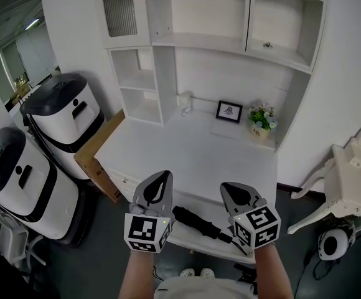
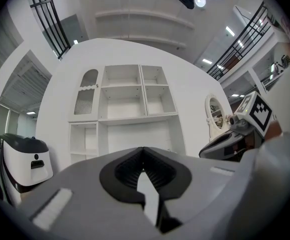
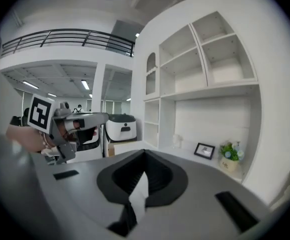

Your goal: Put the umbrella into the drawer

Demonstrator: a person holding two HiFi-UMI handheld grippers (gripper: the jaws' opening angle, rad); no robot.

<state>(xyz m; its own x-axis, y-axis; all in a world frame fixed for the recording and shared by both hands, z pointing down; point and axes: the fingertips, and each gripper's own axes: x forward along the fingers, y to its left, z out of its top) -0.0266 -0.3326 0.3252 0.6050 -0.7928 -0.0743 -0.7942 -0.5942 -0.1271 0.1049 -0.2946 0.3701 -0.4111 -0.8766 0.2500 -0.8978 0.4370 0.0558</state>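
Note:
A black folded umbrella (image 1: 196,222) lies on a white ledge just below the desk's front edge (image 1: 187,195); the ledge looks like a pulled-out drawer (image 1: 187,237). Both grippers hang above that edge, pointing at the shelving. My left gripper (image 1: 162,175) sits left of the umbrella with its jaws together and nothing between them (image 2: 143,149). My right gripper (image 1: 231,187) is over the umbrella's right end, hiding it, also shut and empty (image 3: 145,152). Neither touches the umbrella. Each gripper view shows the other gripper beside it (image 2: 230,136) (image 3: 80,121).
On the white desk stand a picture frame (image 1: 229,111), a small flower pot (image 1: 262,120) and a white figurine (image 1: 185,102). Shelves and cabinets (image 1: 168,17) rise behind. Two white-and-black machines (image 1: 62,114) (image 1: 18,179) and a cardboard sheet (image 1: 99,154) stand left; a white chair (image 1: 351,179) right.

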